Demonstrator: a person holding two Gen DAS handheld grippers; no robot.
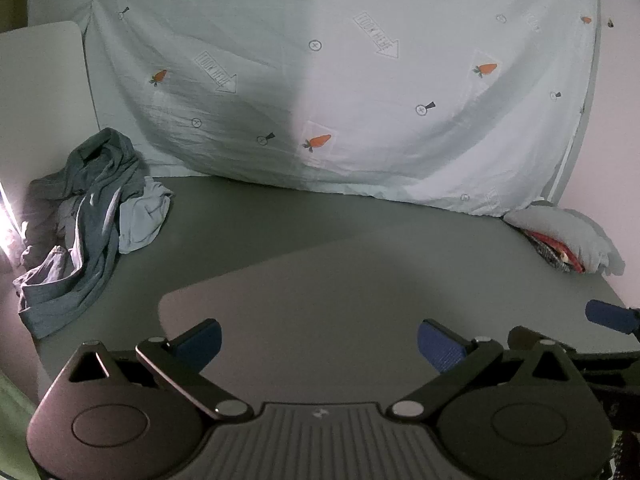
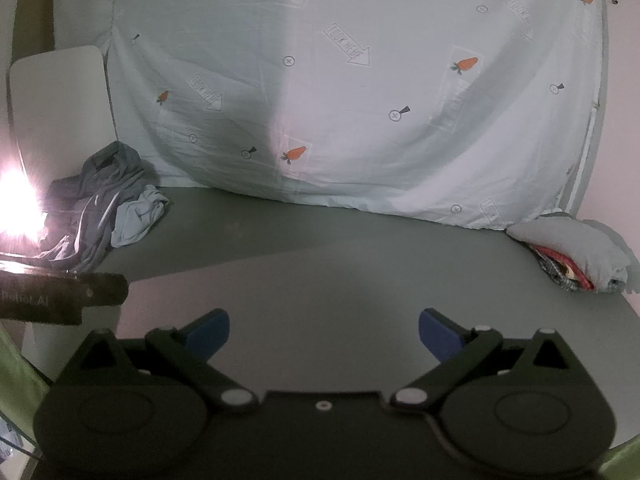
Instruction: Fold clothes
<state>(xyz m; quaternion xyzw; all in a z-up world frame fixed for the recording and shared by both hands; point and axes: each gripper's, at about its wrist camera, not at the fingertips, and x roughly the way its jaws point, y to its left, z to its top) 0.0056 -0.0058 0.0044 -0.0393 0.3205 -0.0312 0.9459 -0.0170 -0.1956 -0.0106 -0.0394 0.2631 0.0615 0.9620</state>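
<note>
A heap of crumpled clothes (image 1: 84, 216), dark blue-grey with a pale blue piece, lies at the far left of the grey table (image 1: 320, 248); it also shows in the right wrist view (image 2: 108, 204). A stack of folded clothes (image 1: 568, 240) sits at the far right, also seen in the right wrist view (image 2: 580, 252). My left gripper (image 1: 320, 344) is open and empty over the bare table near its front. My right gripper (image 2: 324, 332) is open and empty beside it; one of its blue fingertips (image 1: 610, 316) shows at the right in the left wrist view.
A pale sheet with carrot prints (image 1: 340, 80) hangs behind the table as a backdrop. A white board (image 1: 40, 92) leans at the back left. A bright light glares at the left (image 2: 16, 200). The left gripper's body (image 2: 64, 296) juts in at the left.
</note>
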